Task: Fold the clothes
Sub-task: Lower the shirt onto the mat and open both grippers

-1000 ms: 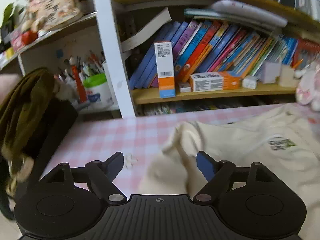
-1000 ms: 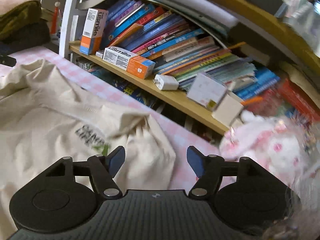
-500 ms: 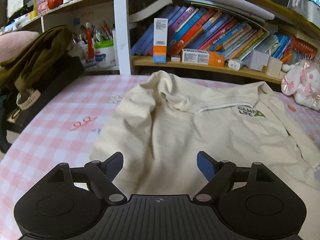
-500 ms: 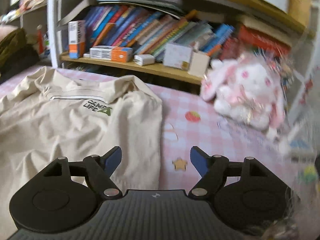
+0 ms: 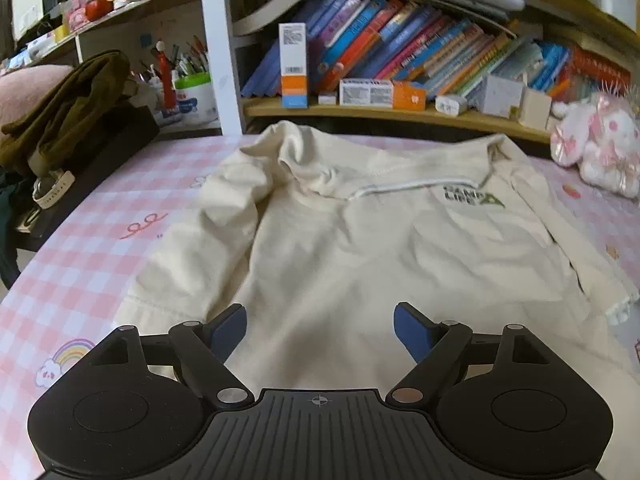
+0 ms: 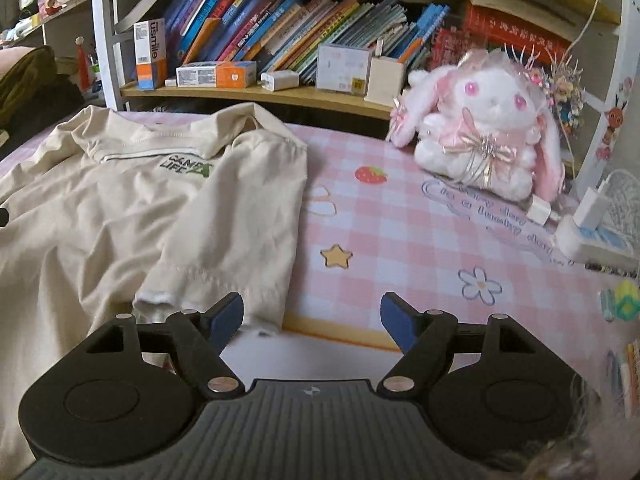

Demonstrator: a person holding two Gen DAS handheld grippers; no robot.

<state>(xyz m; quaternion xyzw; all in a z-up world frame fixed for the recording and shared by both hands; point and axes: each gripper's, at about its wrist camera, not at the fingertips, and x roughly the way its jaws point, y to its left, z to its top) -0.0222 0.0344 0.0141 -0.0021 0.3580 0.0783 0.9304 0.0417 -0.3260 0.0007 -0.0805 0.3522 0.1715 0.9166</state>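
A cream short-sleeved shirt (image 5: 360, 248) with a green and black chest logo lies spread front up on the pink checked tablecloth (image 5: 80, 264), collar toward the bookshelf. It also shows in the right wrist view (image 6: 120, 216). My left gripper (image 5: 320, 326) is open and empty above the shirt's lower body. My right gripper (image 6: 311, 316) is open and empty, close to the hem of the shirt's right sleeve (image 6: 224, 280), its left finger over the sleeve edge.
A bookshelf (image 5: 400, 116) with books and boxes runs along the back. A pink plush rabbit (image 6: 480, 140) and a white charger with a power strip (image 6: 588, 232) sit on the right. A dark olive garment (image 5: 64, 108) and a black bag sit on the left.
Both grippers have pulled back from the shelf toward the near side of the table. The shirt, bunched at the shoulders a second ago, now lies spread flat. Both grippers stay open.
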